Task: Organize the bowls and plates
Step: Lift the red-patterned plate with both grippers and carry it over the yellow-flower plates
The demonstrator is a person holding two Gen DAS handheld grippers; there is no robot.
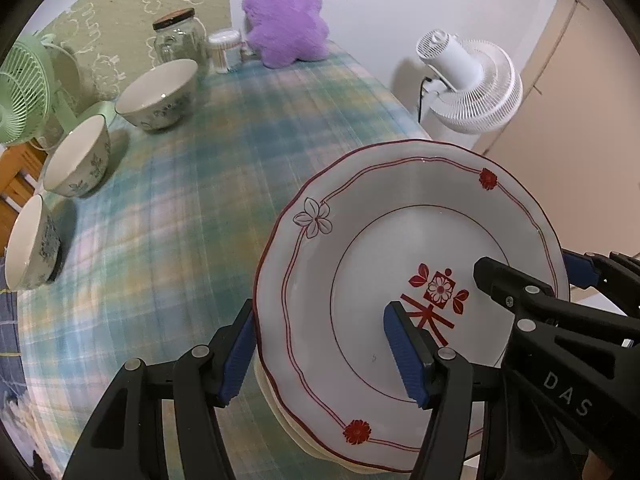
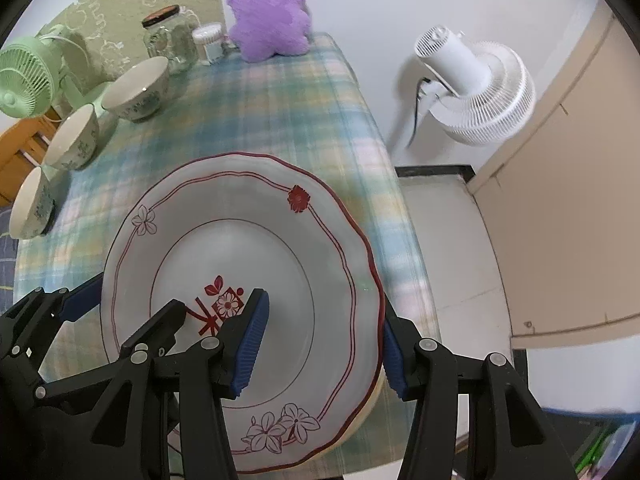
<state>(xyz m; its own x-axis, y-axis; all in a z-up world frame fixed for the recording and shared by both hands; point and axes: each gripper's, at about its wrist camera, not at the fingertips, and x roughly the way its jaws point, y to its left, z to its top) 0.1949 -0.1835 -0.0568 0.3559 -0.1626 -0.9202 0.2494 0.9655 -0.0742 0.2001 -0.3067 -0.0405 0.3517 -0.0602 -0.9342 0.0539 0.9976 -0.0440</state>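
A white plate with red trim [image 1: 360, 264] lies on top of a stack of plates near the table's right edge; it also shows in the right wrist view [image 2: 256, 248]. My left gripper [image 1: 320, 356] is open, its jaws straddling the plate's left rim, one finger over the plate and one outside. My right gripper [image 2: 324, 344] is open and straddles the right rim the same way. Three patterned bowls [image 1: 160, 96] [image 1: 78, 156] [image 1: 30, 244] stand in a row along the left side.
The table has a plaid cloth [image 1: 180, 216]. At the back stand a glass jar [image 1: 178, 40], a small container [image 1: 222, 50] and a purple plush toy [image 1: 284, 20]. A green fan [image 1: 24, 88] is at the left. A white fan [image 1: 476, 84] stands beyond the right edge.
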